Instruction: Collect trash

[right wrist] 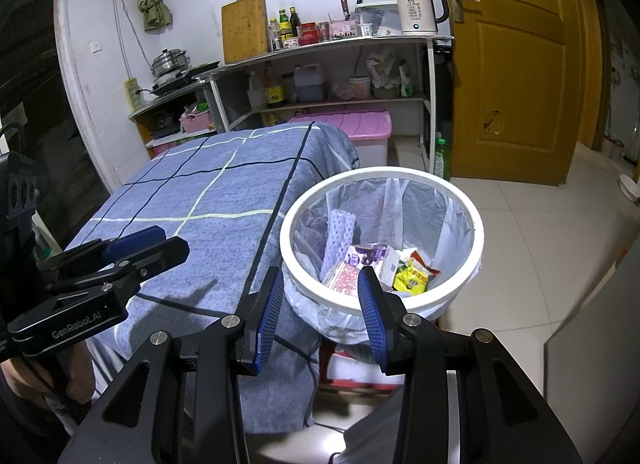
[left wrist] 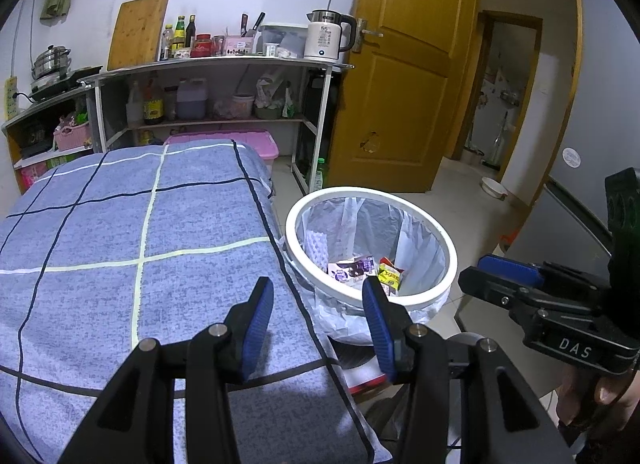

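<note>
A white-rimmed trash bin (left wrist: 440, 232) (right wrist: 476, 232) with a clear liner stands beside a table under a blue checked cloth (left wrist: 132, 232) (right wrist: 208, 203). Inside lie a purple-and-white carton (left wrist: 354, 268) (right wrist: 370, 256), a yellow snack wrapper (left wrist: 390, 274) (right wrist: 414, 276), a red-printed packet (right wrist: 346, 278) and white foam netting (right wrist: 338, 238). My left gripper (left wrist: 318, 288) is open and empty over the table's right edge; it also shows in the right wrist view (right wrist: 160, 242). My right gripper (right wrist: 320, 280) is open and empty just before the bin's near rim; it also shows in the left wrist view (left wrist: 476, 270).
A white shelf unit (left wrist: 224, 63) (right wrist: 320, 43) holds bottles, a cutting board and a kettle (left wrist: 328, 37) (right wrist: 420, 7). A pink storage box (left wrist: 260, 143) (right wrist: 352, 123) sits under it. A wooden door (left wrist: 404, 63) (right wrist: 516, 55) stands open at the right. Tiled floor (right wrist: 540, 244) lies beyond the bin.
</note>
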### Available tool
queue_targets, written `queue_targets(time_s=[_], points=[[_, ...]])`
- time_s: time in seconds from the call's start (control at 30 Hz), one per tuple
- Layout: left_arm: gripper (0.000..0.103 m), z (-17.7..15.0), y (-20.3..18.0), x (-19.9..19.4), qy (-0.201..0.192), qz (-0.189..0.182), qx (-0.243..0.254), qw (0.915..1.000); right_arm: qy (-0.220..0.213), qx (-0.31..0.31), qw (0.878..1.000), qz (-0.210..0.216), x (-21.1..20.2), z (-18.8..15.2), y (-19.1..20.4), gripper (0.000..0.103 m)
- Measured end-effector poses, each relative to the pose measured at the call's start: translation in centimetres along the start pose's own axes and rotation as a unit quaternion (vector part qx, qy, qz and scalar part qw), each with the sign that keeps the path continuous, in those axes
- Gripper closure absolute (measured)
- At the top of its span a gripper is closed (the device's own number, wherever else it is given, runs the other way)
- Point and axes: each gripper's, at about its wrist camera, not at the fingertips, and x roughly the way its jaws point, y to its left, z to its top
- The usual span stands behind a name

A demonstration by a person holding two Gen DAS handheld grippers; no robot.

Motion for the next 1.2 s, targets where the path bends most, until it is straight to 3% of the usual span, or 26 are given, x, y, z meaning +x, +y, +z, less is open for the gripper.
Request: queue_targets(time_s=[0.6, 1.2], points=[[0.047, -0.09, -0.39, -0.24, -0.003, 0.000, 0.001, 1.0000, 0.003, 0.002, 1.000, 0.000, -0.23, -0.23, -0.05, 0.063], [0.046, 0.02, -0.40, -0.45, -0.003, 0.011, 0.003, 0.9999, 0.002, 0.002, 1.000, 0.000, -0.29, -0.22, -0.08, 0.063]])
